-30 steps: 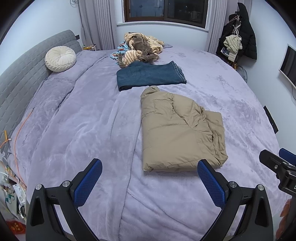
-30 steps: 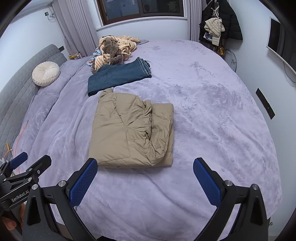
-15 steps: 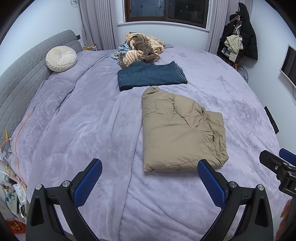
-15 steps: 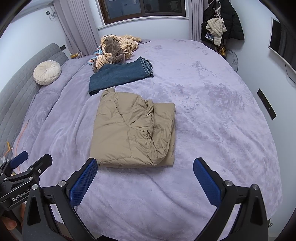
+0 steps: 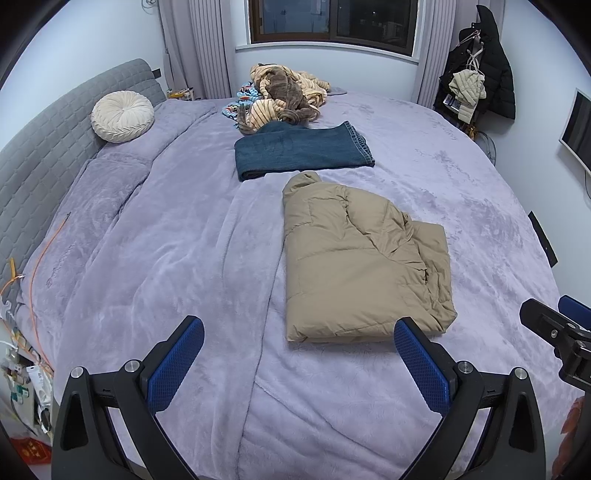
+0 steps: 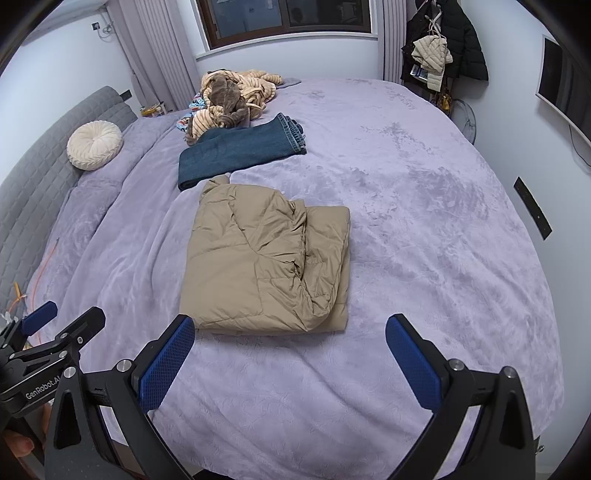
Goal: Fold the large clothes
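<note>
The tan jacket (image 5: 364,266) lay folded into a rough rectangle on the bed (image 5: 155,258), just beyond both grippers, with nothing on it and nothing between it and the fingers. Just past its far edge lay folded jeans (image 5: 301,151), and farther still, near the window (image 5: 332,20), a heap of striped and brown clothes (image 5: 282,96). A round cream cushion (image 5: 122,116) leaned on the grey headboard (image 5: 40,155) at far left. An orange cord (image 5: 40,258) ran along the bed's left edge.

The left gripper (image 5: 298,360) hovered over the near edge of the bed, its blue-padded fingers (image 5: 176,363) spread wide and holding nothing. The right gripper (image 6: 290,356) hung just to its right, likewise released and empty.

Compared with a second before, the jacket and jeans lay unchanged; both views had only shifted slightly.

The bed wore a lilac plush blanket, creased lengthwise. Dark coats (image 5: 491,66) hung at far right, beside pale curtains (image 5: 207,48), and a screen (image 5: 578,125) was mounted on the right wall.
</note>
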A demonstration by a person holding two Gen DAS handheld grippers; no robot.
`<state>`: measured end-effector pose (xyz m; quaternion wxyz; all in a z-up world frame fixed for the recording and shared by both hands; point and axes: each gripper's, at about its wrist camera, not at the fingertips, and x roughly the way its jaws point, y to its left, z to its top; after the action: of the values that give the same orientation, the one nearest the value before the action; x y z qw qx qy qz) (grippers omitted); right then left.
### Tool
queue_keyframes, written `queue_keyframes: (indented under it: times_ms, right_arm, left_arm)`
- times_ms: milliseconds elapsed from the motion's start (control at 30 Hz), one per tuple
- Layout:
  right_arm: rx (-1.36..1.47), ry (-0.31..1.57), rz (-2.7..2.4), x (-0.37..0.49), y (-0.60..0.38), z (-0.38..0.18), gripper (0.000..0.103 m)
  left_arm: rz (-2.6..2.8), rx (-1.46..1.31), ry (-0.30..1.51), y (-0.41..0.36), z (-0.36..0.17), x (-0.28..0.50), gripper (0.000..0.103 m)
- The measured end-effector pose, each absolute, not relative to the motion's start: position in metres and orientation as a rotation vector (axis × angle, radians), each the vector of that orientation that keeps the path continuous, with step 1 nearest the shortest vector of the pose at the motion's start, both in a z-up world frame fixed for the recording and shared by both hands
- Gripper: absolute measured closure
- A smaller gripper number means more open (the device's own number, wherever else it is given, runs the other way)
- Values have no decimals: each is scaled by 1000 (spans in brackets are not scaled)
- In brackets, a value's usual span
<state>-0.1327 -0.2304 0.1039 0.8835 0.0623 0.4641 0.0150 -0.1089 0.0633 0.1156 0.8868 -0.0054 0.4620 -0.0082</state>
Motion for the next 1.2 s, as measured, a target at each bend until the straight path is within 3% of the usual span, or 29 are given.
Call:
queue_keyframes:
  times_ms: [1200]
  right_arm:
    - [129,967,36,-134,-229,104,0]
  left_arm:
    - [-4,-41,952,64,116,-109,0]
